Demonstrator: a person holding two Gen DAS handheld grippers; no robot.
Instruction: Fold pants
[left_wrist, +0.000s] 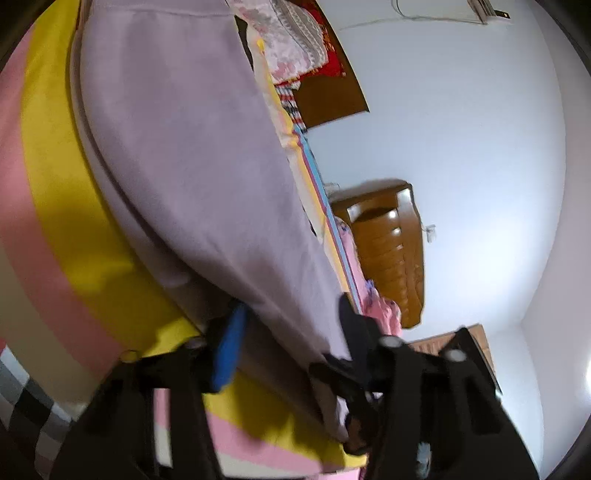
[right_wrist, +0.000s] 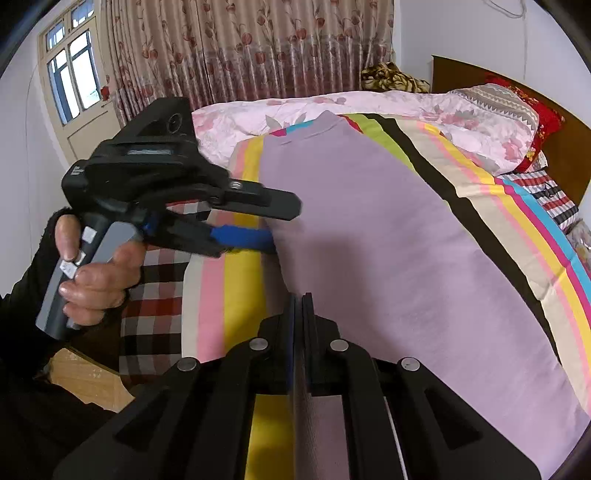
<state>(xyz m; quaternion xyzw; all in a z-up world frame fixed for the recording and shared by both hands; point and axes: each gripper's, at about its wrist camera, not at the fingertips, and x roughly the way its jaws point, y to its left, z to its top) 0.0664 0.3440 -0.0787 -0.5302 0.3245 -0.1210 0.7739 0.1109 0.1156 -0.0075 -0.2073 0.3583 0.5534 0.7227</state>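
Observation:
Lilac pants (right_wrist: 388, 240) lie flat along a striped bedsheet (right_wrist: 240, 295), waistband toward the far end. My right gripper (right_wrist: 299, 306) is shut on the near left edge of the pants. My left gripper (right_wrist: 284, 225) is open, its blue-padded finger under the left edge of the pants and its black finger above it. In the left wrist view the pants (left_wrist: 192, 155) fill the frame, with the edge lying between the open fingers of the left gripper (left_wrist: 291, 332).
The bed carries a pink floral quilt (right_wrist: 332, 107) and pillows (right_wrist: 517, 110) by a brown headboard (right_wrist: 565, 147). A checked cloth (right_wrist: 155, 295) hangs at the near left. A wooden cabinet (left_wrist: 391, 243) stands by the wall; curtains (right_wrist: 240, 48) and a window (right_wrist: 70, 81) lie beyond.

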